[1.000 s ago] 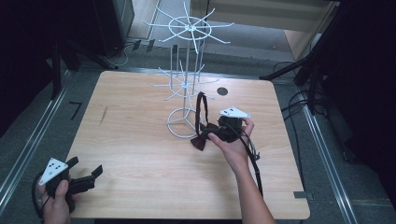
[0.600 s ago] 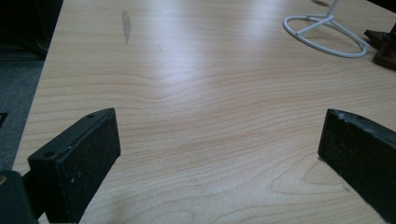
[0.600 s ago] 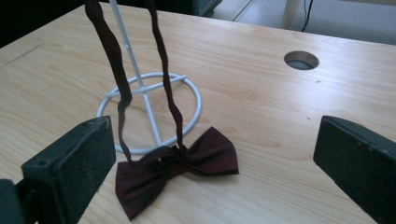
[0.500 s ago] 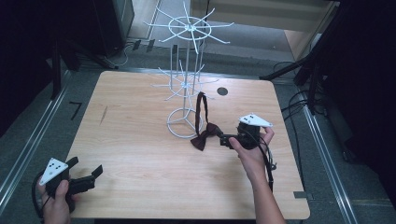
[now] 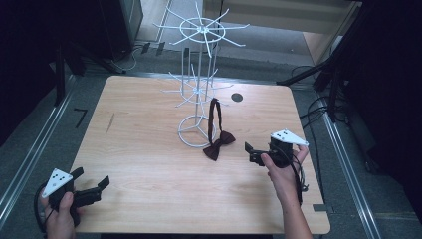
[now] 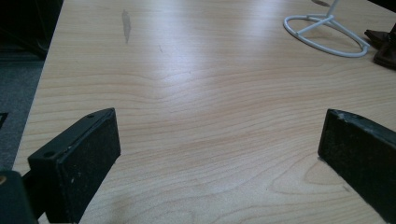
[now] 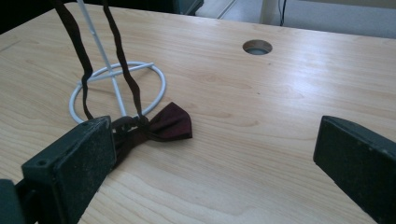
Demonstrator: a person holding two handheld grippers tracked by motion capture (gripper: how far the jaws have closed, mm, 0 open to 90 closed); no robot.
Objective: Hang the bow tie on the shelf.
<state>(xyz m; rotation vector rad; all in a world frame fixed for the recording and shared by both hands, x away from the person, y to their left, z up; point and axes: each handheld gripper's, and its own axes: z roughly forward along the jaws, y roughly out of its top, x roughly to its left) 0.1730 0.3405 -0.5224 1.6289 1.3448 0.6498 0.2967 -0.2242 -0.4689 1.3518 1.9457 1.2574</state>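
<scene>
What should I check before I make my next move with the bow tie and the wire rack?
1. Bow tie strap looped on a rack arm: ok, it hangs there while the bow rests on the table.
2. Right gripper free of the tie: ok, open, apart from it.
3. Left gripper free: ok, open and holding nothing, near the table's front left corner.
4. Wire rack upright: ok.
5. Strap seated securely on the arm: cannot tell.

Left gripper (image 5: 97,186), right gripper (image 5: 250,152): jaws apart.
</scene>
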